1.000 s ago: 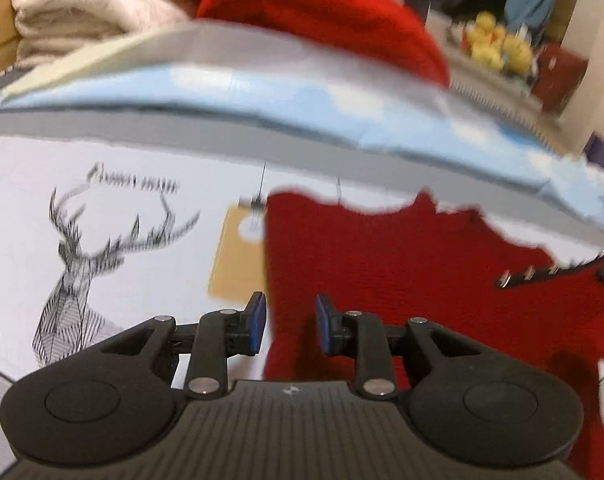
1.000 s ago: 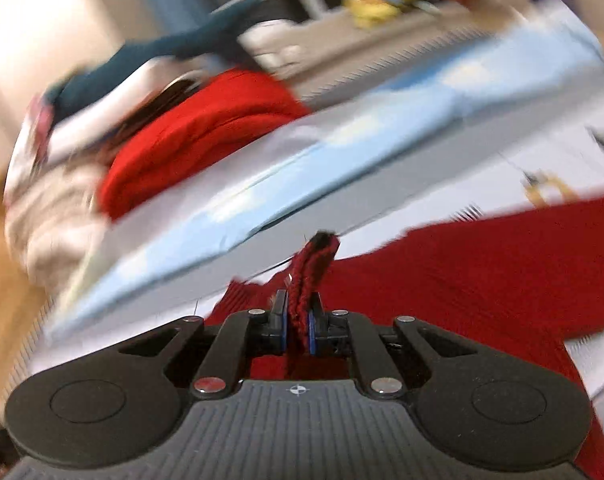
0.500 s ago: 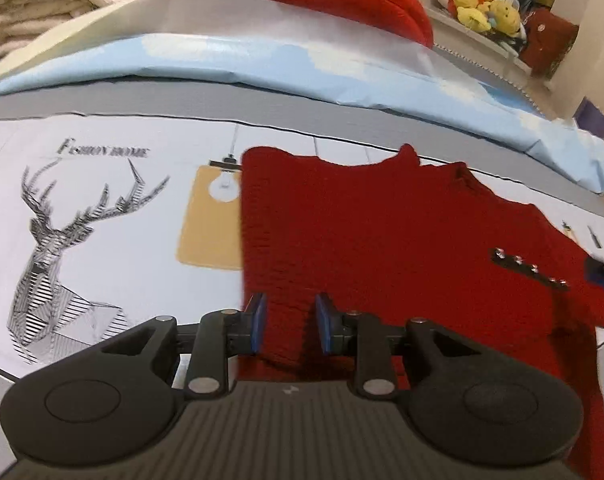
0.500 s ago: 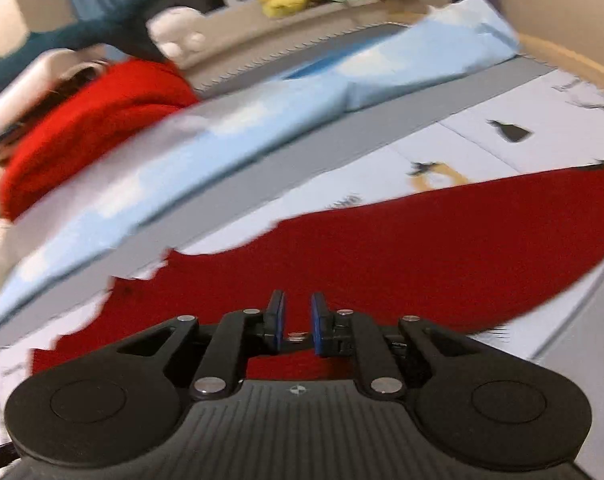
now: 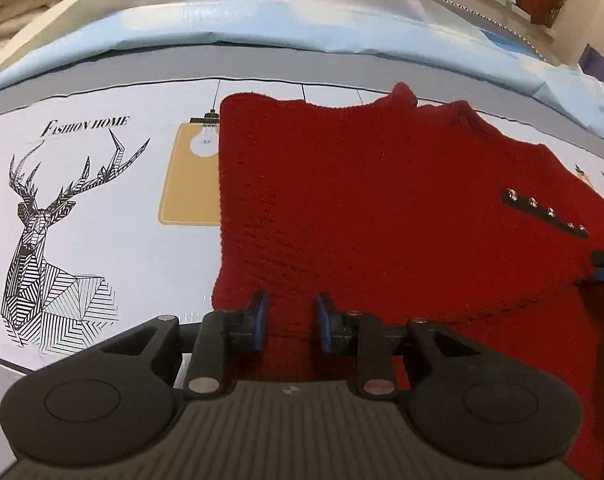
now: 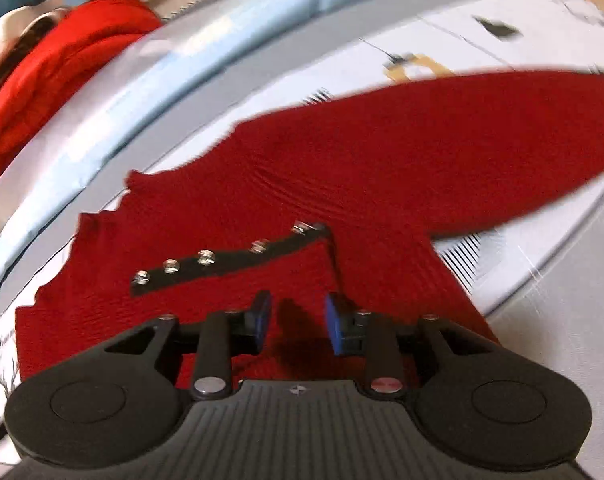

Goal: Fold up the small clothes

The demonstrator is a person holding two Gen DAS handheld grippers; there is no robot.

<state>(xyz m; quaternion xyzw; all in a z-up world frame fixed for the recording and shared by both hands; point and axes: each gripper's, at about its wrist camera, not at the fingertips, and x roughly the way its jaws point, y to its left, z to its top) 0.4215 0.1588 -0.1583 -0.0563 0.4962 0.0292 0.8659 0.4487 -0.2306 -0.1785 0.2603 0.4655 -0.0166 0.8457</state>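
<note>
the red knitted garment lies spread out on the printed bed sheet, next to the deer drawing and partly over the yellow lamp picture. its near left corner sits right at the left gripper, and the black strip with metal studs lies on its upper surface, just ahead of the right gripper.

the right gripper's fingers have just been opening; in the right wrist view they stand apart with only the flat knit beneath the gap, nothing pinched between them, so the cloth is released. the left gripper's fingers are also parted, above the garment's near edge, and no cloth is seen pressed between the pads.

as a judgement: the garment looks laid flat and perhaps folded once, since one part seems to overlap another along a raised seam near the right side in the left wrist view, but whether that is a finished fold cannot be told. it is still wide and not yet a compact packet, so at least one more fold seems left. a red bundle and a cream blanket lie further back beyond the pale blue cover; whether they belong to the task cannot be told.
</note>
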